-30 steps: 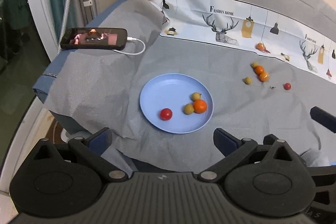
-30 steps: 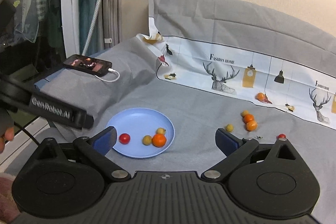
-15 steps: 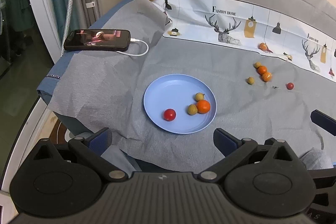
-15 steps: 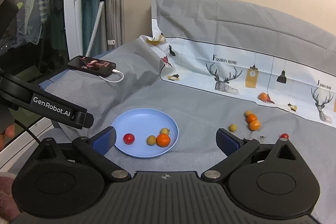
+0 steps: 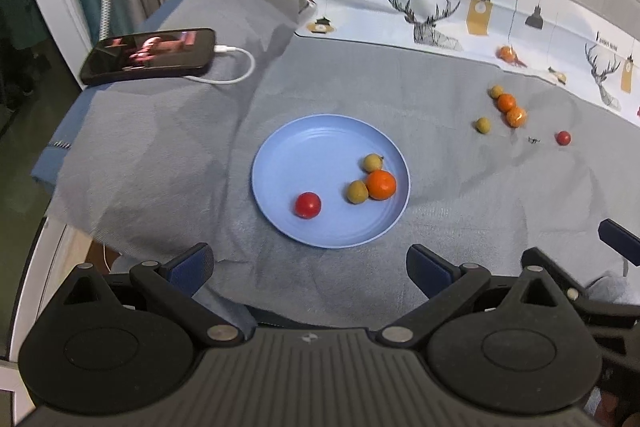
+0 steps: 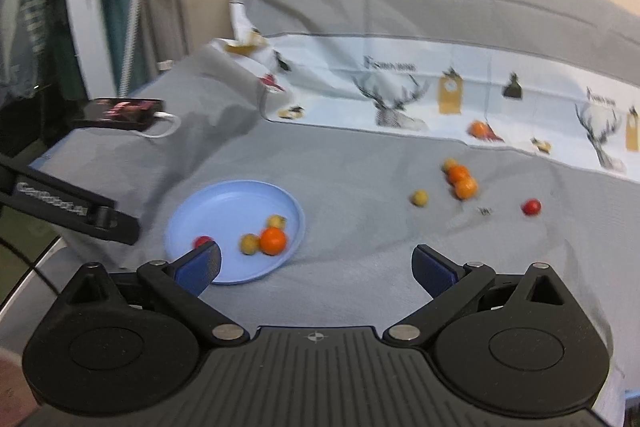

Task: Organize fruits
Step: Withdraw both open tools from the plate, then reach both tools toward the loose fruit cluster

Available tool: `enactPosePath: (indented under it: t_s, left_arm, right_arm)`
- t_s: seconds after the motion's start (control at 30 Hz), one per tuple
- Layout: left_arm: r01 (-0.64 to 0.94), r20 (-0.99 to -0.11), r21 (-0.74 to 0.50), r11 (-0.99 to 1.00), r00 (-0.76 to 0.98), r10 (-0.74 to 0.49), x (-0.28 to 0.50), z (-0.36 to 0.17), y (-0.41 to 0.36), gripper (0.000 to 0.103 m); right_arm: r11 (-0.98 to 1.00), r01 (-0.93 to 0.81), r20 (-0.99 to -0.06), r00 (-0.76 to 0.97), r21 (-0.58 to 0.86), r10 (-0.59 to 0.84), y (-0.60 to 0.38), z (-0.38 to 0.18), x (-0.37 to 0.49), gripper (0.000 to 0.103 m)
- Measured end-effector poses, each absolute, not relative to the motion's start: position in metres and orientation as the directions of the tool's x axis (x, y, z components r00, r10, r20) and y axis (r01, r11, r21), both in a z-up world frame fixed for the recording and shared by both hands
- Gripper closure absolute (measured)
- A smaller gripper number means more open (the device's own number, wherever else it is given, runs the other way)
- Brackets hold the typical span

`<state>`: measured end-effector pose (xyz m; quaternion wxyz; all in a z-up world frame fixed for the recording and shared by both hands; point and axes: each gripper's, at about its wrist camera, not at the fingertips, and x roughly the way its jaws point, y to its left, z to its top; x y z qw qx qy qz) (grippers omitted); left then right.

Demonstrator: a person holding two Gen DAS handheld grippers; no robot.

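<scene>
A light blue plate (image 5: 304, 147) (image 6: 224, 203) lies on the grey cloth. It holds a red tomato (image 5: 308, 204), an orange fruit (image 5: 381, 184) (image 6: 273, 240) and two yellow-green fruits (image 5: 357, 191) (image 5: 372, 163). To its right, loose on the cloth, lie two orange fruits (image 5: 511, 110) (image 6: 462, 181), two yellow-green ones (image 5: 483, 125) (image 6: 419, 197) and a red tomato (image 5: 563, 137) (image 6: 531, 206). My left gripper (image 5: 310, 267) hangs open near the plate's front edge, empty. My right gripper (image 6: 316, 265) is open and empty, just right of the plate.
A phone (image 5: 148, 55) with a lit screen and white cable lies at the cloth's far left edge. A printed deer-pattern sheet (image 5: 460, 23) runs along the back. The left gripper's body (image 6: 68, 207) shows at the left in the right wrist view. The cloth drops off at the front-left.
Both grippers have moved forward toward the plate, which now looks larger. The right wrist view is blurred from motion and has swung rightward toward the loose fruits.
</scene>
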<state>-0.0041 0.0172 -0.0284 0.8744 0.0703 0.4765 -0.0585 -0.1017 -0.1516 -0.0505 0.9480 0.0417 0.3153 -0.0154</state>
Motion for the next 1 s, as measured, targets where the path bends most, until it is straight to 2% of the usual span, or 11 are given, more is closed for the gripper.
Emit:
enactPosePath:
  t_s: [0.37,0.5,0.77,1.0]
  left_arm:
    - [0.288,-0.864,0.15,0.946,0.503,-0.016,0.071,-0.062,-0.08,0.0]
    - [0.363,-0.881,0.138,0.921,0.47,-0.054,0.111,-0.087,-0.135,0.0]
    - [0.463,-0.912,0.113,0.879,0.4,-0.094,0.201,-0.162,-0.23,0.0]
    - [0.515,-0.934,0.127,0.847,0.349,-0.072,0.252,-0.214,-0.267,0.001]
  right_arm:
    - [0.952,0.299,-0.639,0.746,0.07,-0.188,-0.255,-0.097,-0.033,0.001]
    - [0.933,0.356,-0.636,0.732,0.049,-0.246,-0.298,-0.117,0.008,0.001]
    - [0.942,0.336,-0.66,0.704,-0.015,-0.262,-0.359,-0.167,0.103,0.001]
    - [0.951,0.303,-0.703,0.664,-0.056,-0.253,-0.382,-0.21,0.155,0.002]
